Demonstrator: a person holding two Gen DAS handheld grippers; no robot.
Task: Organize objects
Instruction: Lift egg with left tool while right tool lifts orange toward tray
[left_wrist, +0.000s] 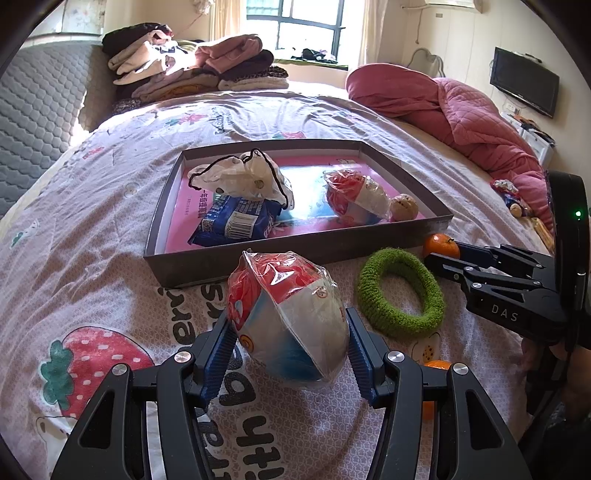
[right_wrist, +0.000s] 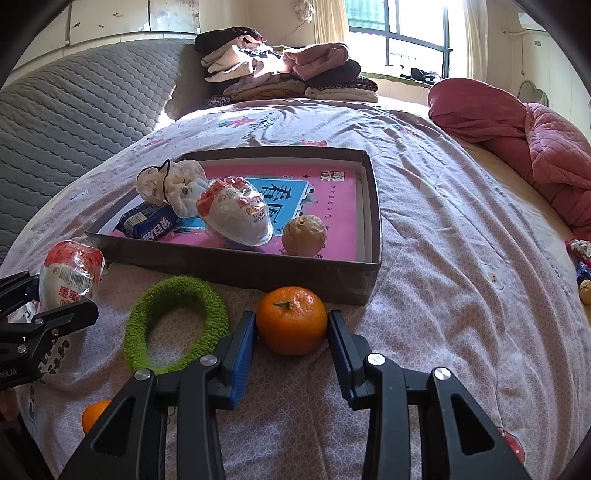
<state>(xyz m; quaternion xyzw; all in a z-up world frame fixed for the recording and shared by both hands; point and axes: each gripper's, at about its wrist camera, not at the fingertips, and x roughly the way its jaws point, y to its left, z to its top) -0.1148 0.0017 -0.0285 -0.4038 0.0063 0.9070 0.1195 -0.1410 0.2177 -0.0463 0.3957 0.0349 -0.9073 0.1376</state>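
My left gripper (left_wrist: 290, 354) is shut on an egg-shaped snack in clear wrap (left_wrist: 288, 317), red on top, white and blue below, held just in front of the tray. My right gripper (right_wrist: 291, 332) is shut on an orange mandarin (right_wrist: 291, 319) near the tray's front right corner. The grey tray (left_wrist: 295, 251) with a pink liner holds a white cloth with black trim (left_wrist: 240, 177), a blue packet (left_wrist: 236, 221), a second wrapped egg snack (left_wrist: 354, 195) and a walnut (left_wrist: 404, 206). A green fuzzy ring (left_wrist: 400, 291) lies on the bedsheet between the two grippers.
A second mandarin (right_wrist: 94, 413) lies near the front edge, partly hidden by the grippers. Folded clothes (left_wrist: 192, 62) are piled at the head of the bed. A pink quilt (left_wrist: 461, 110) runs along the right side, with small wrapped items (left_wrist: 511, 199) beside it.
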